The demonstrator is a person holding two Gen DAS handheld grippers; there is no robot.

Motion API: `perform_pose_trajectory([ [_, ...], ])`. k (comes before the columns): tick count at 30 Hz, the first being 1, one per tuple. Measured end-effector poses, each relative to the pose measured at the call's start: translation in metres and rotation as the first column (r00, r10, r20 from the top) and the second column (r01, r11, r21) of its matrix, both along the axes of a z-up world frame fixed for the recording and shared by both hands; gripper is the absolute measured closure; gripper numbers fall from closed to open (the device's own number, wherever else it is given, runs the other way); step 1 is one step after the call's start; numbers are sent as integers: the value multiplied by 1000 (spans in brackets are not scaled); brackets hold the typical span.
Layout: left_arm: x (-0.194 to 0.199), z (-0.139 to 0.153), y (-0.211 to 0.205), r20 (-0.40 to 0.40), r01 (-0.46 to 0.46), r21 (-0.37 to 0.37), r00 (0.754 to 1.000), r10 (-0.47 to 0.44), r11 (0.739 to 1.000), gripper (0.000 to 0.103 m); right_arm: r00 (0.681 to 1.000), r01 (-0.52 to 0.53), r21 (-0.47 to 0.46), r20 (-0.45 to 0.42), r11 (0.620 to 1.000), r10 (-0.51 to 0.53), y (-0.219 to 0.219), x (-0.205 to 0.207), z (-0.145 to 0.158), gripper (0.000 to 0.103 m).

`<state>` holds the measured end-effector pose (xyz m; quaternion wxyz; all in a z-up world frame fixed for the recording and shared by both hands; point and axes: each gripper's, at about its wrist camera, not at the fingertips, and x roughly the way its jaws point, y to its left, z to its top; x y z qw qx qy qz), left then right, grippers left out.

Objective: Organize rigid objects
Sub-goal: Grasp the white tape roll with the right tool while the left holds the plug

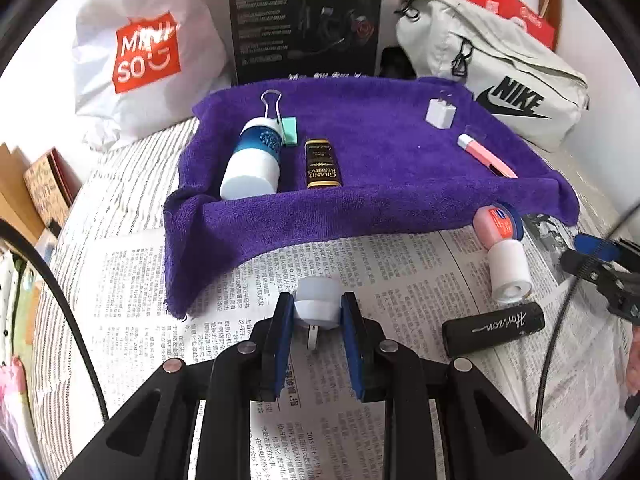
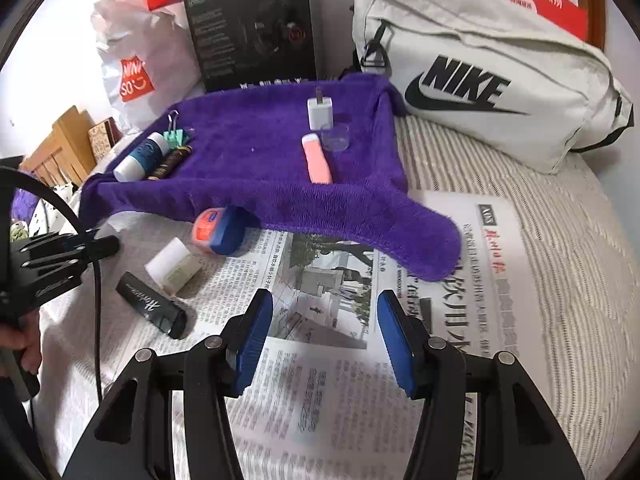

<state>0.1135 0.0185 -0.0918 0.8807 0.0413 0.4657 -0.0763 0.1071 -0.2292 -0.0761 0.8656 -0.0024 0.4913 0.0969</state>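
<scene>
The purple towel (image 1: 400,168) is lying over newspaper (image 1: 360,264) and holding the sorted things: a white bottle (image 1: 250,164), a dark tube (image 1: 322,165), a white plug (image 1: 441,113) and a pink knife (image 1: 486,155). Still lying off it on the paper are a black case (image 1: 493,334), a white roll (image 1: 510,272) and a pink-lidded jar (image 1: 498,222).

The left gripper (image 1: 317,312) is clamping a small white charger (image 1: 318,300) just short of the towel's near edge, its pads pressing the two flat sides. It is looking light, hard and smooth, so I judge it is liable to slip unless the pads are sitting square on those faces; the metal prongs below are best left alone.

The right gripper (image 2: 325,328) is hanging over the newspaper with its jaws partly apart and nothing between them.

The charger's underside is hidden behind the pads, and its rounded top is possibly a cap, though that is hard to make out. The left gripper is cut off at the right-wrist view's edge.
</scene>
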Motion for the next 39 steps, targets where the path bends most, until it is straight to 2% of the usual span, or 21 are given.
perform_pose_trajectory([
  [2, -4, -1, -1, 29, 8, 11, 1000, -9, 1000, 80, 1000, -2, -7, -9, 1000, 2, 3, 1, -6, 49],
  [9, -5, -1, 4, 26, 8, -20, 1000, -8, 1000, 80, 999, -30, -81, 43, 996, 33, 15, -2, -10, 49],
  [10, -5, -1, 4, 26, 8, -21, 1000, -8, 1000, 80, 999, -30, -75, 41, 997, 33, 14, -2, -11, 48],
  [14, -5, -1, 8, 20, 6, -55, 1000, -5, 998, 80, 997, -64, -34, 28, 997, 65, 14, -1, -12, 31],
  [17, -6, -1, 8, 19, 6, -57, 1000, -5, 998, 80, 996, -81, -71, 27, 994, 83, 21, -2, -13, 28],
  [22, -6, -1, 7, 20, 7, -49, 1000, -6, 999, 79, 996, -83, -67, 25, 994, 85, 21, -2, -13, 27],
  [26, -6, -1, 6, 20, 7, -46, 1000, -6, 999, 79, 997, -78, -70, 0, 994, 79, 22, 1, -11, 28],
  [28, -6, -1, 6, 21, 7, -45, 1000, -6, 999, 79, 996, -84, -72, -29, 994, 82, 24, 3, -6, 34],
  [29, -6, -1, 7, 20, 7, -47, 1000, -6, 999, 79, 996, -89, -66, -27, 994, 87, 26, 3, -2, 37],
  [35, -6, -1, 7, 20, 7, -47, 1000, -6, 999, 79, 986, -164, 4, 8, 986, 164, 52, -4, 20, 38],
  [39, -6, 0, 7, 19, 7, -49, 1000, -6, 999, 79, 978, -208, 7, 13, 978, 208, 75, -2, 19, 46],
])
